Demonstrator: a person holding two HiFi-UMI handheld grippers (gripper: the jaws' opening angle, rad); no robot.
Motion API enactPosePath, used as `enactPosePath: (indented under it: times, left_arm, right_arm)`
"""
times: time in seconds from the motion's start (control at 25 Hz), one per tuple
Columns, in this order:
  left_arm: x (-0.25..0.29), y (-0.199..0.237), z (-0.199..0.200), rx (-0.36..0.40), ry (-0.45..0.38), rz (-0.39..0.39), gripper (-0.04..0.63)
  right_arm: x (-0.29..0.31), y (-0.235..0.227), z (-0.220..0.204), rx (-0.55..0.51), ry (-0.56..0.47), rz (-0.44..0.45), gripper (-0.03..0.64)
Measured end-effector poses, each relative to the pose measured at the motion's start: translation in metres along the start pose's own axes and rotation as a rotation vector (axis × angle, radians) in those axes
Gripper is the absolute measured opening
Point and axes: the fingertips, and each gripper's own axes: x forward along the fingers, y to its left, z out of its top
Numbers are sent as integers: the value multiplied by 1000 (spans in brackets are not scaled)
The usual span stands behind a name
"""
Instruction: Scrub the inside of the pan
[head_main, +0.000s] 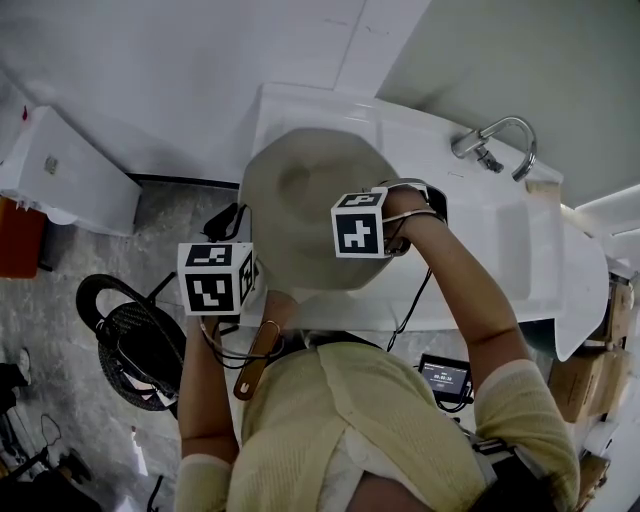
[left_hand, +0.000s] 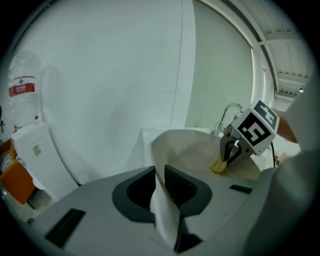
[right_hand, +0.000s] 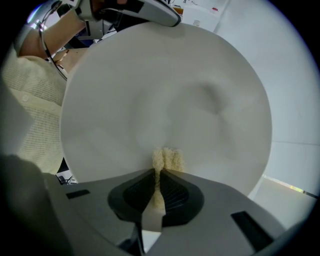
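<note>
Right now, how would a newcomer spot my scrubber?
Start at the white sink with its chrome tap. Over it is the pale round pan; against its inside, the right hand-held gripper pinches a small sponge, the only yellow, fuzzy thing in it.

1. A plain white wall (head_main: 200, 60) stands behind a white moulded sink unit (head_main: 500, 230) with a curved chrome faucet (head_main: 470, 145).
2. A white boxy cabinet (head_main: 70, 170) stands on the grey speckled floor (head_main: 60, 300) at the left.

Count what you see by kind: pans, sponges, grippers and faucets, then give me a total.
Pan: 1
Sponge: 1
Grippers: 2, the left gripper and the right gripper
Faucet: 1
Total: 5
</note>
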Motion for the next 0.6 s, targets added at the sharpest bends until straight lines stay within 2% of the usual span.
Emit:
enactPosePath:
  times: [0.28,0.6]
  left_arm:
    - [0,0,0,1,0,-3,107]
    - [0,0,0,4,-3,-4,109]
  right_arm:
    - [-2,20,10,-32,-41,97,46]
    - [-6,44,28,-47,-139,237,46]
